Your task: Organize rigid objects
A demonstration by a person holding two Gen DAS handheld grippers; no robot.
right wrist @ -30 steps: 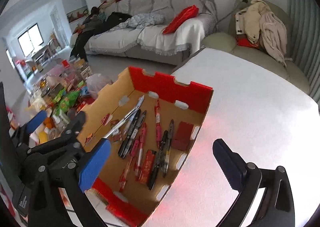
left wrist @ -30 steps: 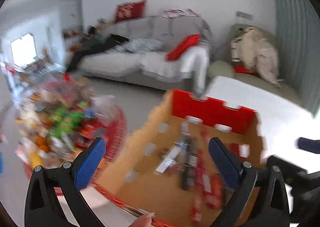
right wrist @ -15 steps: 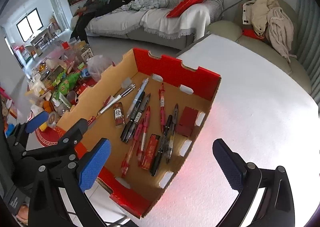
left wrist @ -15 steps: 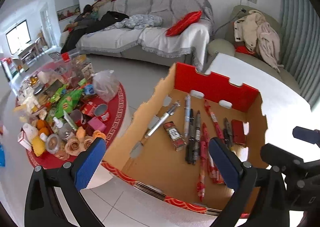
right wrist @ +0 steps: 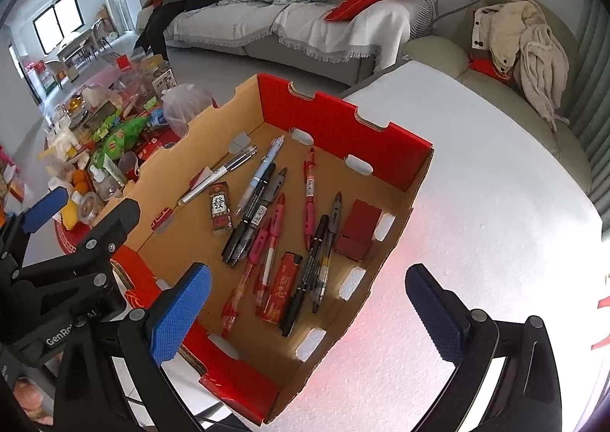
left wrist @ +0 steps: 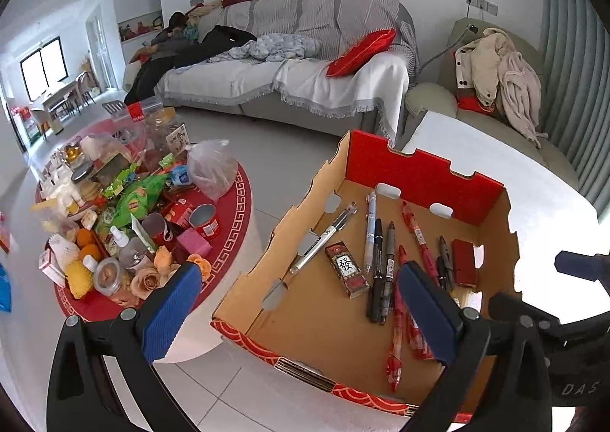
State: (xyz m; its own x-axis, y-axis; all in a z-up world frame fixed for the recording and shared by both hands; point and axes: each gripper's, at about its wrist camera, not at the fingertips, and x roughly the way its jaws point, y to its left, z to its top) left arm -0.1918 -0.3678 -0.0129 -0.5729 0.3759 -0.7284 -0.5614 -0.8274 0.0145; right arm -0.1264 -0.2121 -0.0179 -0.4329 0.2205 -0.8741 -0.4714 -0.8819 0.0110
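Right wrist view: the cardboard box [right wrist: 381, 172] overhangs the white table [right wrist: 495, 203] at lower left, so a tip onto the floor is risked if its near wall is pressed; pens [right wrist: 267, 203] lie at centre frame. The right gripper [right wrist: 309, 313] and left gripper [left wrist: 301, 310] are held spread and empty above the near edge.

One cardboard box [right wrist: 381, 134] holds about ten pens [right wrist: 309, 180] and three small packets [right wrist: 220, 207].
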